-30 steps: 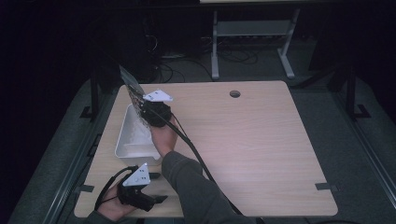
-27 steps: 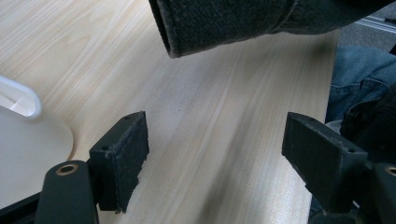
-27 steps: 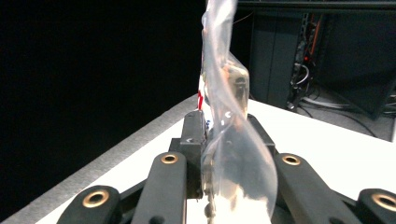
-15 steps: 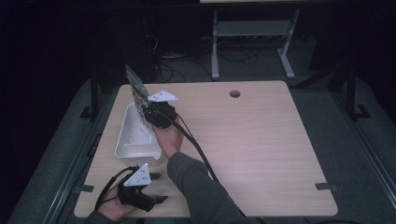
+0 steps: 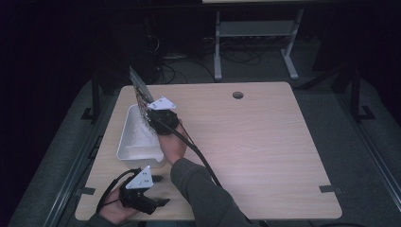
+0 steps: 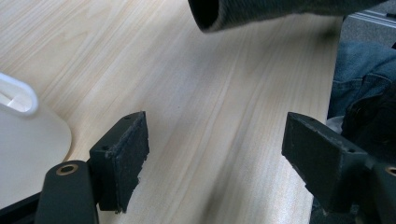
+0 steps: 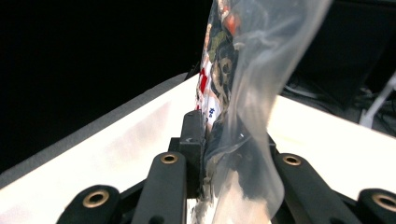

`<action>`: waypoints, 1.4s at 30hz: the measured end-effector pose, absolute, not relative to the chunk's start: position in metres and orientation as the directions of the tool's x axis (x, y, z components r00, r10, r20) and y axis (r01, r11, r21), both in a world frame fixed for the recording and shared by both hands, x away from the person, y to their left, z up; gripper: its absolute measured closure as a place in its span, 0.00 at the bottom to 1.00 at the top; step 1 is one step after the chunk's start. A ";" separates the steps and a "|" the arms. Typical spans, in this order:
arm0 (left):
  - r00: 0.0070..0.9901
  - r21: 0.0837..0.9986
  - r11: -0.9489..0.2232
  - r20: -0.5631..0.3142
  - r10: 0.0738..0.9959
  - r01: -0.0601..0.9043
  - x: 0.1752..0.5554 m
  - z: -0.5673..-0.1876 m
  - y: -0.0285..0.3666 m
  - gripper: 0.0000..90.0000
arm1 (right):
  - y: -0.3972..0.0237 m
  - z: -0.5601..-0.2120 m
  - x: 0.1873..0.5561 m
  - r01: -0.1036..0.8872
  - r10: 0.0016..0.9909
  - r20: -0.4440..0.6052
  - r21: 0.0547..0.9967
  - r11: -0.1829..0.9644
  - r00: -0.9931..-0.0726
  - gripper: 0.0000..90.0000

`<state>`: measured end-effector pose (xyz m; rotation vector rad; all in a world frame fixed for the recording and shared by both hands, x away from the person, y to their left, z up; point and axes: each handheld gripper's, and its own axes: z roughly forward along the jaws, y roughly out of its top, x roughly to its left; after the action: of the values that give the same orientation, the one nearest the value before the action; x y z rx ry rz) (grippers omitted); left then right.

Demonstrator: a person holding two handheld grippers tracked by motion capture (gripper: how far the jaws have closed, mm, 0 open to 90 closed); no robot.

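My right gripper [image 5: 152, 118] is shut on a clear plastic bag [image 5: 140, 92] with dark, red and white contents. It holds the bag upright over the far end of a white tray [image 5: 128, 142] at the table's left. In the right gripper view the bag [image 7: 233, 84] rises between the two jaws, which press its lower part. My left gripper [image 5: 158, 191] lies low at the table's near left corner, open, with nothing between its fingers [image 6: 123, 158]. The tray's rounded corner [image 6: 18, 93] sits just left of it.
A wooden table [image 5: 265, 142] stretches wide and bare to the right. A round cable hole [image 5: 238, 95] lies near its far edge. A dark sleeve [image 5: 203, 194] and cable cross the near middle. A metal stand [image 5: 255, 33] sits on the floor behind.
The right gripper has lifted the bag a little higher and farther over the tray's far end. The left gripper has stayed where it was.
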<state>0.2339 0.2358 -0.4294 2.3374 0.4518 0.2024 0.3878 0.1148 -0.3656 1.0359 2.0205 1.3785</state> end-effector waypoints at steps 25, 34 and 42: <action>0.926 0.693 -0.672 0.017 0.377 0.261 0.234 -0.430 0.235 0.25 | 0.108 -0.370 0.380 0.333 0.830 0.069 0.932 0.145 -0.554 0.80; 0.925 0.697 -0.666 0.011 0.379 0.264 0.234 -0.430 0.236 0.25 | 0.099 -0.380 0.386 0.370 0.777 0.142 0.920 0.125 -0.614 0.53; 0.926 0.706 -0.657 0.003 0.378 0.266 0.234 -0.429 0.236 0.25 | 0.090 -0.379 0.389 0.393 0.749 0.194 0.915 0.095 -0.633 0.42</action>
<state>0.2345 0.2362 -0.4286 2.3223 0.4540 0.1919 0.3886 0.0896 -0.3794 1.1284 2.0568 1.5512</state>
